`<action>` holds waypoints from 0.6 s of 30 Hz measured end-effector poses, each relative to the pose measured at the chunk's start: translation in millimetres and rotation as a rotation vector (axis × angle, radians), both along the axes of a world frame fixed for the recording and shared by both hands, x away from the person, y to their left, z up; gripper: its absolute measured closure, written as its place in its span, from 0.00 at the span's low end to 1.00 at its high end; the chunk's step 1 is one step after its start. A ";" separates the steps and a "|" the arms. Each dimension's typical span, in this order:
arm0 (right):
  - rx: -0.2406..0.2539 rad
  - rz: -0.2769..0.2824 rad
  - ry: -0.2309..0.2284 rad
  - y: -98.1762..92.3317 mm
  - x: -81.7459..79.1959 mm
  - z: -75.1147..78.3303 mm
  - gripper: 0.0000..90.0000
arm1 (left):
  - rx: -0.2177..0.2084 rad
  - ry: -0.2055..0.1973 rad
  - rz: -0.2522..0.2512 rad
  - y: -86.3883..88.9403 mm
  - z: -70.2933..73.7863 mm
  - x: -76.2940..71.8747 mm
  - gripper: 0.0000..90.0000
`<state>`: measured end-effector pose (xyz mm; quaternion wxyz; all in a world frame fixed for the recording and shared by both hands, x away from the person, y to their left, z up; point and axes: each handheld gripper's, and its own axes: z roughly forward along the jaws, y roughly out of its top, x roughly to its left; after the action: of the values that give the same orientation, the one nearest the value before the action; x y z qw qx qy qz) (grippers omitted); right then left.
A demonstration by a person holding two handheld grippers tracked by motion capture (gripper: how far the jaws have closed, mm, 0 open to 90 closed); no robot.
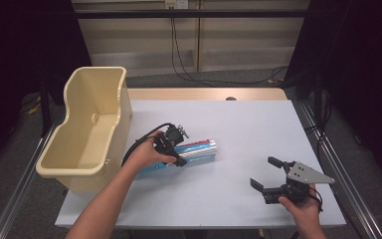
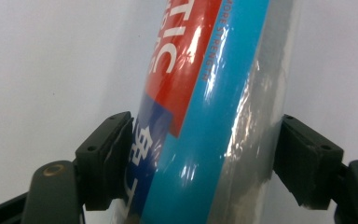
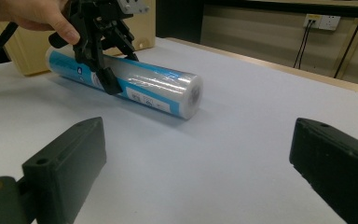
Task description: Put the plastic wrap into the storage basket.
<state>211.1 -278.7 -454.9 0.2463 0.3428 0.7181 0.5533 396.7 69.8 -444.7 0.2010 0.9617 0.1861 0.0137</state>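
While the left gripper [image 1: 171, 149] pinches the wrapped roll [image 1: 199, 149] between its 2 pads, the right gripper [image 1: 268, 174] hovers well apart, jaws spread wide with nothing between them.

the roll [image 1: 195, 150] is wrapped in glossy clear film over a bright blue label with a red panel bearing white letters, a dark blue patch with white characters, and a silvery-white side; its end face is white. both grippers, left [image 1: 171, 145] and right [image 1: 268, 174], are black, the right topped by a grey plate. the tub [image 1: 87, 127] is cream, the table cover [image 1: 248, 129] pale grey-blue
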 end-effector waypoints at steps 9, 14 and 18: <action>-0.001 0.002 -0.001 1.2 -0.1 0.2 0.04 | 0.093 -0.029 -0.039 6.3 -8.9 -4.9 0.24; -0.006 0.005 0.000 1.9 0.4 -0.3 0.04 | 0.088 -0.047 -0.044 6.2 -8.7 -5.6 0.30; -0.007 0.004 -0.001 1.9 0.4 -0.2 0.04 | 0.076 -0.046 -0.052 6.1 -10.1 -5.3 0.31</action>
<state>211.6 -276.8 -455.1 0.2466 0.3401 0.7207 0.5514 391.3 75.9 -454.9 0.1691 0.9725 0.1555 0.0374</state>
